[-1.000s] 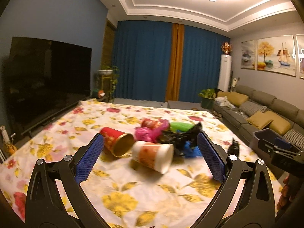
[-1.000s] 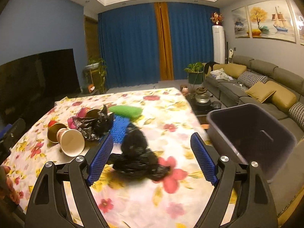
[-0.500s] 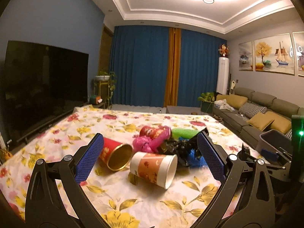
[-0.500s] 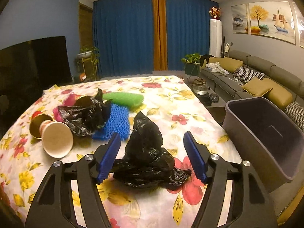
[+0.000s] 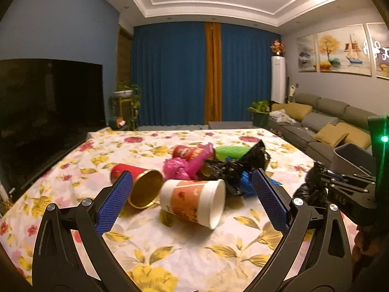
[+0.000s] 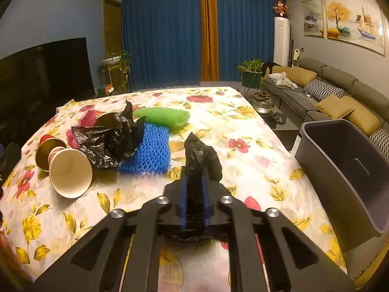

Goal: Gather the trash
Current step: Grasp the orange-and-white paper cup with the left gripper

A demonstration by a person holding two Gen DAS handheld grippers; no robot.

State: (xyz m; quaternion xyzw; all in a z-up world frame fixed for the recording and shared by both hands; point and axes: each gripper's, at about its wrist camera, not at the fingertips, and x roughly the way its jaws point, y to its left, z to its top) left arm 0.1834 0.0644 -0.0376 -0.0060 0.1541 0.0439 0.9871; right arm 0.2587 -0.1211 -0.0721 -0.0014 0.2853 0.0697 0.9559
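Two grippers up. My right gripper has its jaws clenched on the black bag, crumpled plastic pinched between the pads, its peak sticking out past the tips; it sits low on the table, so the bag isn't lifted yet, I'd say. Bin is at 3 o'clock off the table edge, mouth tilted my way, which makes a short carry. My left gripper hangs with jaws released, nothing between them, lined up on the white cup lying on its side at 12 o'clock. Red cup touches it at 10. Remaining pile (pink bag, second black bag, blue mesh, green mesh) sits behind, bunched so either gripper reaches it
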